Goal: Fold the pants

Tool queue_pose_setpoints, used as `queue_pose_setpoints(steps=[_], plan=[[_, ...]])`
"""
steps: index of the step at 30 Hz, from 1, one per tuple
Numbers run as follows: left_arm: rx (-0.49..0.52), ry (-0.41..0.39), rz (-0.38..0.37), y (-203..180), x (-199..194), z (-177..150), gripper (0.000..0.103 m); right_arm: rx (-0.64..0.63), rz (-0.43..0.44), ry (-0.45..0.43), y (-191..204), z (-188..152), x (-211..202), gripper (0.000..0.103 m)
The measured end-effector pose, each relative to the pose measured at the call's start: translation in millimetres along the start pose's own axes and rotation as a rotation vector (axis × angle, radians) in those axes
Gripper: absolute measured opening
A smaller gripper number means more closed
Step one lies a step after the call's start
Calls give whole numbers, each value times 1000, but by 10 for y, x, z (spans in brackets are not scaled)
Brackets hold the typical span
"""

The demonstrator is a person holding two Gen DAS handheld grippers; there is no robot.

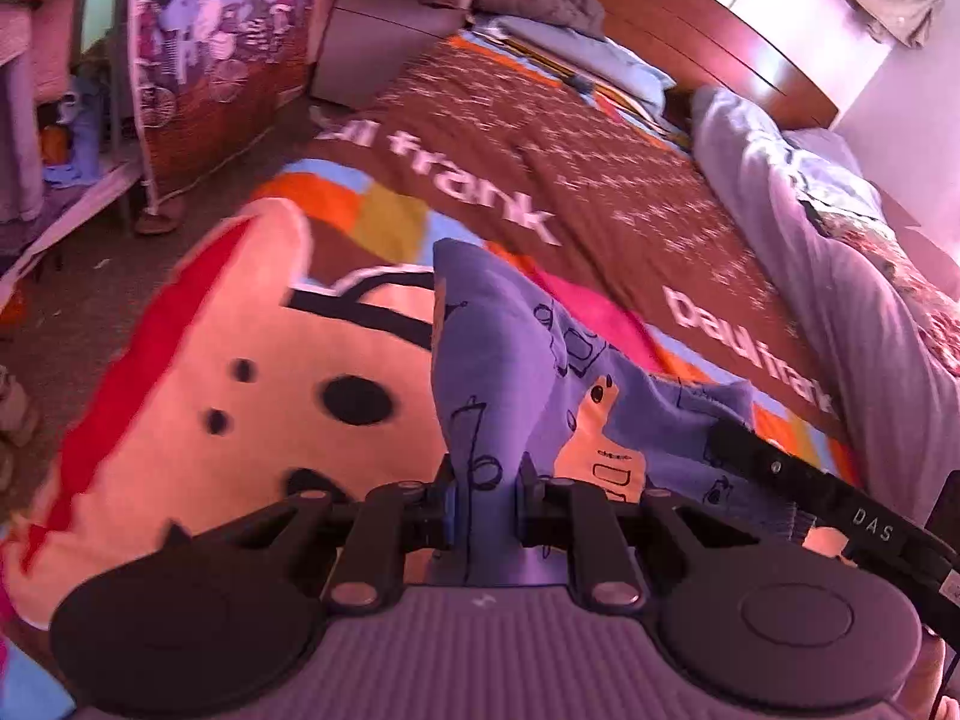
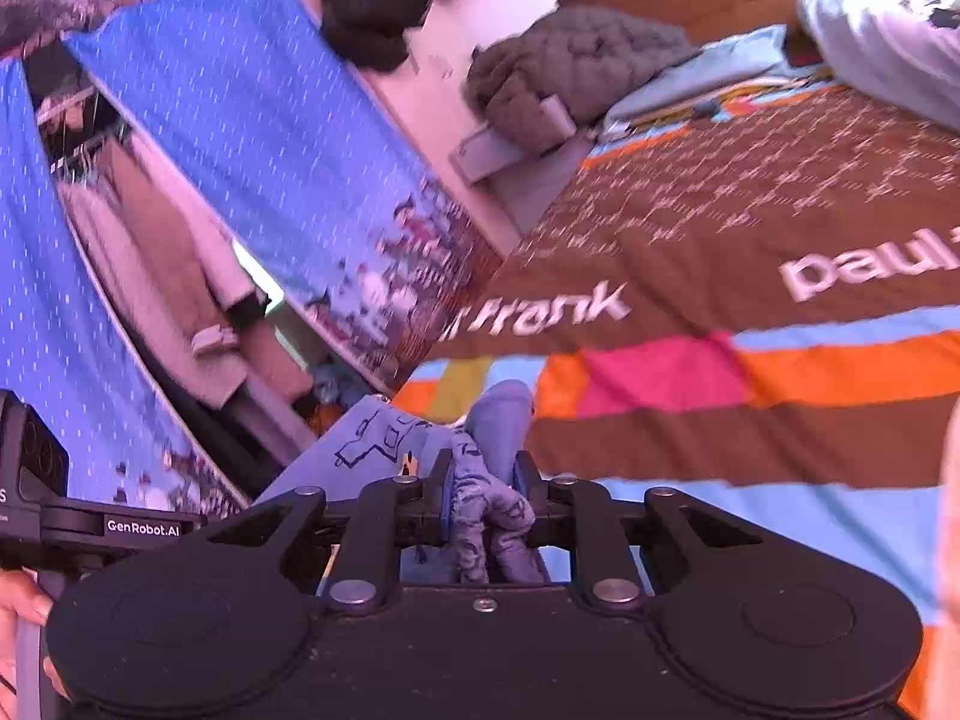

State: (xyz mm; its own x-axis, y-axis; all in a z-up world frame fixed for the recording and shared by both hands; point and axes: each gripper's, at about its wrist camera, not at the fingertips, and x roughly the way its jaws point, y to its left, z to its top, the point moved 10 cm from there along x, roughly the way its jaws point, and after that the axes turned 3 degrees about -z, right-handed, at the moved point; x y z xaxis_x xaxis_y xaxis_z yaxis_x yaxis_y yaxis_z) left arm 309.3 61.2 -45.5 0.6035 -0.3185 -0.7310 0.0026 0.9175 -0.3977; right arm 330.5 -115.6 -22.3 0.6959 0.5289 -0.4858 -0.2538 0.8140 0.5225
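The pants (image 1: 510, 360) are light blue with dark line drawings and orange patches. In the left wrist view my left gripper (image 1: 486, 501) is shut on a bunched edge of them, and the cloth hangs between it and the right gripper, whose black body (image 1: 840, 510) shows at the right. In the right wrist view my right gripper (image 2: 485, 501) is shut on a crumpled fold of the pants (image 2: 384, 438). The pants are held above the bed. The left gripper's black body (image 2: 72, 516) shows at the left.
The bed has a brown, orange and pink printed cover (image 1: 540, 138) (image 2: 720, 240). A pale blanket (image 1: 810, 228) and pillows lie along its far side by a wooden headboard (image 1: 690, 18). A blue printed curtain (image 2: 240, 138) and a carpeted floor (image 1: 90, 312) are to the left.
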Motion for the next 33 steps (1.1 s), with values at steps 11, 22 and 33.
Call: queue_pose_setpoints(steps=[11,22,33], plan=[[-42,59,37,675,334,-145,19,39,-32,122,66,-434,719,20],[-44,63,37,698,355,-177,26,25,-70,129,-97,-546,814,24],[-1,4,131,596,183,-71,87,-183,-194,44,69,-519,664,63]])
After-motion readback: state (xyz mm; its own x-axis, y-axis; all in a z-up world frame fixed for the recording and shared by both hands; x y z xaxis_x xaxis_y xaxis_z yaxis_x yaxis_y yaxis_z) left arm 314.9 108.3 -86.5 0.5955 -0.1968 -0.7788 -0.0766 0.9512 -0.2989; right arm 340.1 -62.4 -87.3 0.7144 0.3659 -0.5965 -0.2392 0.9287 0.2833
